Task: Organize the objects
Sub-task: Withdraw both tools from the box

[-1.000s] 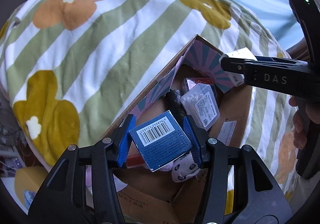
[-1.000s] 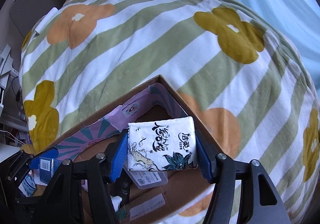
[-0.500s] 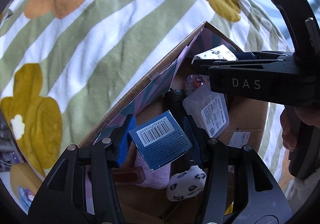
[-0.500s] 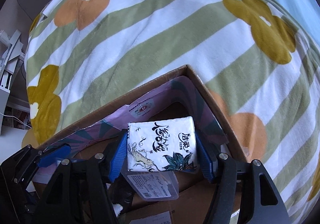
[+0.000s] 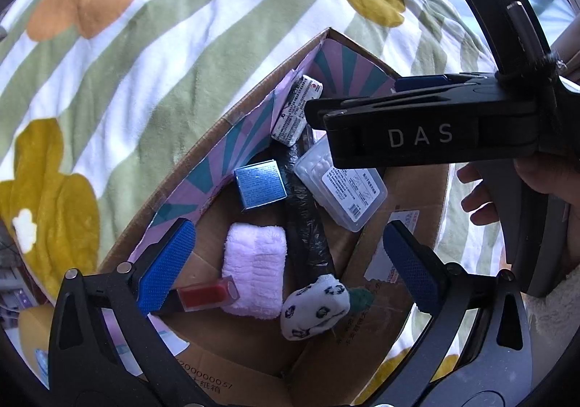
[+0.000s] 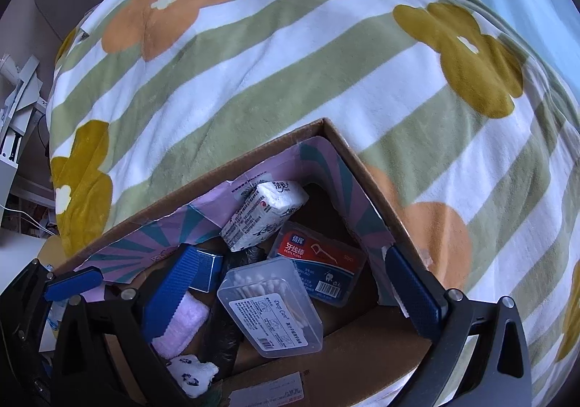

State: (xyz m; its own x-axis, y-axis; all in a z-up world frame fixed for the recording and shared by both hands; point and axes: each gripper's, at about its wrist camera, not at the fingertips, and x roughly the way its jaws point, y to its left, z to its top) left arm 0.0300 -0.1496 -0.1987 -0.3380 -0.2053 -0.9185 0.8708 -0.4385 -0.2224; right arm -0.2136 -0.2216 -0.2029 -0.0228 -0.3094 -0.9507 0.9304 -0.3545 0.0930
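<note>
An open cardboard box [image 5: 217, 126] [image 6: 366, 173] with purple and teal lining sits on a bed. My left gripper [image 5: 290, 263] hangs over it, jaws opening wide, with nothing pressed between the pads. Below it a small blue box [image 5: 259, 184] lies against the lining. My right gripper [image 6: 295, 276] is also opening, with nothing held. A white tissue pack [image 6: 264, 214] [image 5: 297, 113] leans in the far corner. Also in the box lie a clear cotton swab case [image 6: 272, 309] [image 5: 340, 185], a red and blue floss case [image 6: 319, 262], a pink towel [image 5: 255, 271] and a spotted sock [image 5: 315, 305].
A green-striped floral blanket [image 5: 145, 80] [image 6: 290, 62] covers the bed around the box. A black bag [image 5: 308, 225] and a red item [image 5: 206, 298] lie in the box. A person's hand [image 5: 482, 196] holds the right gripper's handle. Shelving and clutter stand at the left [image 6: 18, 109].
Both grippers went from shut to wide open. The blue box left the left pads and now lies in the box. The tissue pack dropped from the right pads into the far corner.
</note>
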